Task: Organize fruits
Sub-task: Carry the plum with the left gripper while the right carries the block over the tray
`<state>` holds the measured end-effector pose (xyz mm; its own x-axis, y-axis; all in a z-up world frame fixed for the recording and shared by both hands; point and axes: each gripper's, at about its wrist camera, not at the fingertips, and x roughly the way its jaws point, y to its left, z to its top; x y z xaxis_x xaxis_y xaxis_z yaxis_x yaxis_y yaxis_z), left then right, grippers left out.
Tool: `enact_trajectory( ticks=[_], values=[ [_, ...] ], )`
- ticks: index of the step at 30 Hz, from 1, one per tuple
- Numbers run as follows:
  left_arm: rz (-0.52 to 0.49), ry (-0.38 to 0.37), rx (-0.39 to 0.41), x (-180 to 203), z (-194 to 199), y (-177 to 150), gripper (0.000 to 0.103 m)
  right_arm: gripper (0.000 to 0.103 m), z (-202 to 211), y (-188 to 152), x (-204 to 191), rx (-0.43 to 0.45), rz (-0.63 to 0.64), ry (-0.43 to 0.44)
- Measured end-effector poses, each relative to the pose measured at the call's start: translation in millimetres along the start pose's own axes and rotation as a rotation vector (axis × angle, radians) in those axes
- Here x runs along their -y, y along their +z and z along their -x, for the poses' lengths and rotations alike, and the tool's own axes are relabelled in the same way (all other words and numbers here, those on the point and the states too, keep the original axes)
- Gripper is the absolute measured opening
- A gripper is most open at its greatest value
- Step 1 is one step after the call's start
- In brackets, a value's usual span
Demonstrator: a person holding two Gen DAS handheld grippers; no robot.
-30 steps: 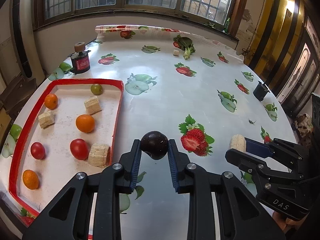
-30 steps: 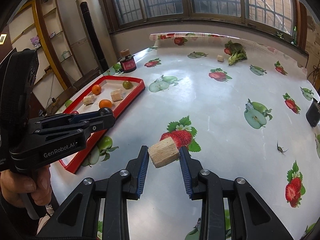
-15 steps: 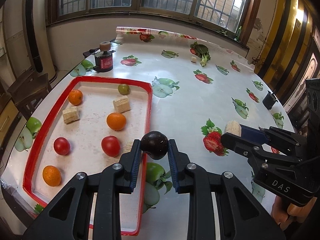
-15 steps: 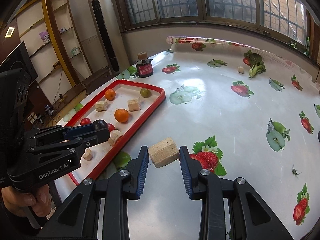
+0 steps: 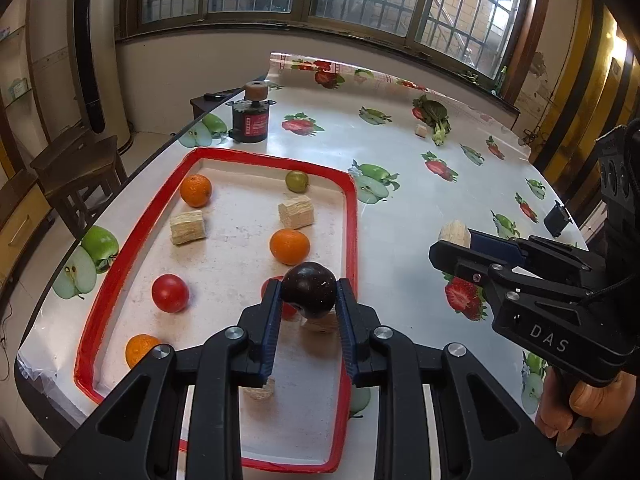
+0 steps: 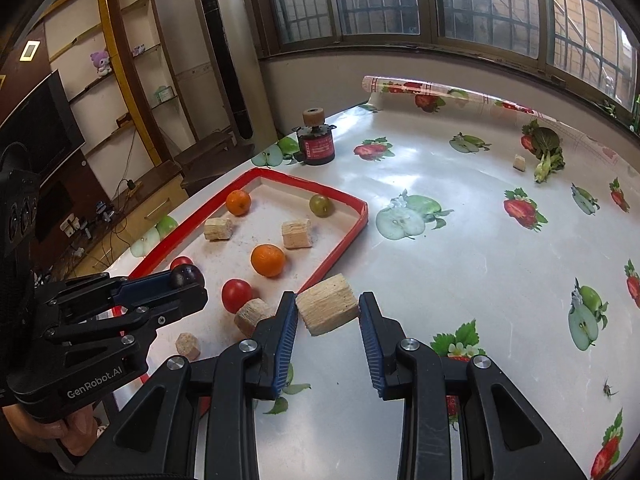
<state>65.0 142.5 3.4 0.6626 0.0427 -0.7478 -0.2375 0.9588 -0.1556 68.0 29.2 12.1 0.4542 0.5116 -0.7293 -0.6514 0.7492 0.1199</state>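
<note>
Fruit-print tabletop [image 6: 460,248]: red-rimmed tray [image 5: 352,216] mostly filled; left gripper [image 5: 308,312] pinches dark round plum [image 5: 309,289] over it, right gripper [image 6: 328,316] pinches tan wafer block [image 6: 327,309], both unplaced.

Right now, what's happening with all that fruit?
A person is sorting food into the red tray. The left gripper holds a dark plum over the tray. The right gripper holds a tan wafer block just outside its rim. Oranges, tomatoes and more blocks already lie inside.
</note>
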Motion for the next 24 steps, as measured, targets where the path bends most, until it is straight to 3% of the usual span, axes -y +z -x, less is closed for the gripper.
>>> enact_trajectory(
  ticks=[24],
  values=[
    [0.076,0.058,-0.038,-53.9,-20.5,3.8,0.024,0.032,-57.0,23.2,-23.2,-0.059,0.034,0.033]
  ],
)
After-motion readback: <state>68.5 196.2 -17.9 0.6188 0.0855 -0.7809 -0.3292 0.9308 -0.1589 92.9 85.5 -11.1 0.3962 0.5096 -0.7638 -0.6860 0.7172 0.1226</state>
